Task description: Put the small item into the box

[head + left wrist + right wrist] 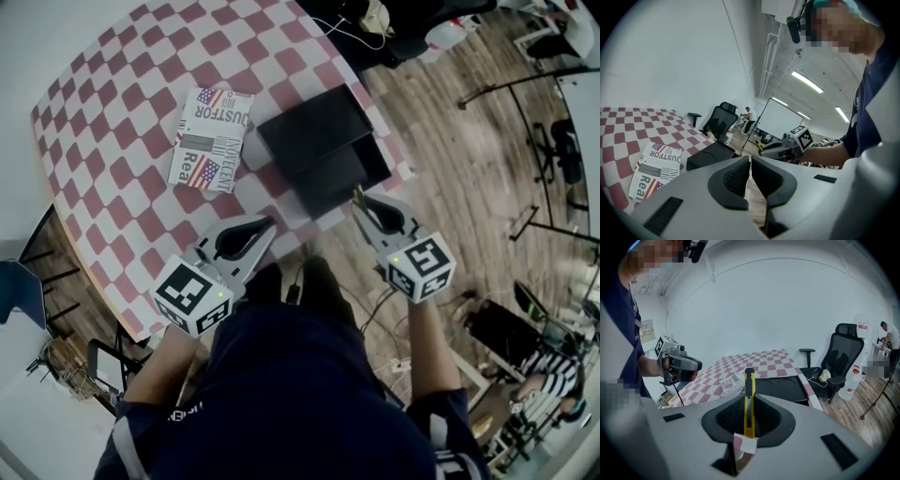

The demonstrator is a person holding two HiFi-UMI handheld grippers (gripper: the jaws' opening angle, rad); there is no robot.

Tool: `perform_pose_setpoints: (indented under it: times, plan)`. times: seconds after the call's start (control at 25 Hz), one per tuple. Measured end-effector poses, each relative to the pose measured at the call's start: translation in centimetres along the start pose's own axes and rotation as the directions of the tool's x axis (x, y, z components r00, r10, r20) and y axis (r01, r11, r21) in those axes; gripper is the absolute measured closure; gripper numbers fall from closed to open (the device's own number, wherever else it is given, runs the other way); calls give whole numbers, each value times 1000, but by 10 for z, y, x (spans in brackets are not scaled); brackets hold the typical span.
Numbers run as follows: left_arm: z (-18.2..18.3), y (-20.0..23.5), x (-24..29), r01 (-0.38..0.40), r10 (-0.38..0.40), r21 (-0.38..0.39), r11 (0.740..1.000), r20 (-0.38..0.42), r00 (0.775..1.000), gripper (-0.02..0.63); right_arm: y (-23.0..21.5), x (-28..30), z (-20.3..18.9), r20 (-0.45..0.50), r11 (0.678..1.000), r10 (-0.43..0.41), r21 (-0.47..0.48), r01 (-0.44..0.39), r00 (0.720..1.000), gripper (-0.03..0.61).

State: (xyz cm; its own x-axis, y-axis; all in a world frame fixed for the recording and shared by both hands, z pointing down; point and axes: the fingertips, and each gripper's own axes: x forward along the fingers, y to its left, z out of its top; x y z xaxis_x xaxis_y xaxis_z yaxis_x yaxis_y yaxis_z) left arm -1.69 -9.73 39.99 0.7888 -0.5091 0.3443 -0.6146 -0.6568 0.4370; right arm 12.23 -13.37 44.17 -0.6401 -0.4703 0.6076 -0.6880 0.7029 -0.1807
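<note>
A yellow utility knife (749, 401) stands clamped between the jaws of my right gripper (749, 414), its tip (357, 196) poking out toward the box. The black box (325, 150) lies open on the checkered table (112, 103), lid folded back, just ahead of the right gripper (372, 212). The box (780, 388) also shows past the knife in the right gripper view. My left gripper (246, 238) hovers near the table's front edge, shut with nothing between its jaws. The left gripper (750, 174) sees the box (710, 155) ahead.
A printed newspaper-style packet (211, 139) lies on the table left of the box. A black office chair (846, 357) stands beyond the table's end. Tripod legs (534, 150) and cables are on the wooden floor at right. Another person (544, 375) sits at lower right.
</note>
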Motion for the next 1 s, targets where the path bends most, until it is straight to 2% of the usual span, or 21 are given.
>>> perform_pose_setpoints:
  times: [0.2, 0.28, 0.36, 0.52, 0.68, 0.84, 1.0]
  plan:
    - [4, 11, 15, -64, 64, -33, 997, -1, 998, 571, -32, 20, -1, -44, 998, 53, -34, -54, 998, 512]
    - [3, 14, 17, -97, 97, -49, 994, -4, 995, 571, -38, 33, -9, -105, 990, 66, -119, -79, 992, 512]
    - [1, 19, 20, -121, 121, -67, 990, -8, 993, 571, -40, 51, -19, -174, 966, 83, -228, -122, 981, 512]
    - [-7, 28, 23, -159, 158, -87, 983, -22, 987, 571, -43, 88, -47, -306, 896, 111, -382, -228, 946, 512]
    - [-15, 31, 24, -199, 198, -128, 972, -22, 980, 571, -47, 111, -75, -428, 803, 99, -498, -326, 898, 512]
    - [-22, 33, 26, -224, 223, -158, 962, -25, 975, 571, -48, 130, -98, -528, 711, 75, -566, -416, 846, 512]
    - [-27, 35, 26, -244, 243, -181, 953, -25, 970, 571, -50, 147, -116, -584, 637, 43, -609, -473, 811, 512]
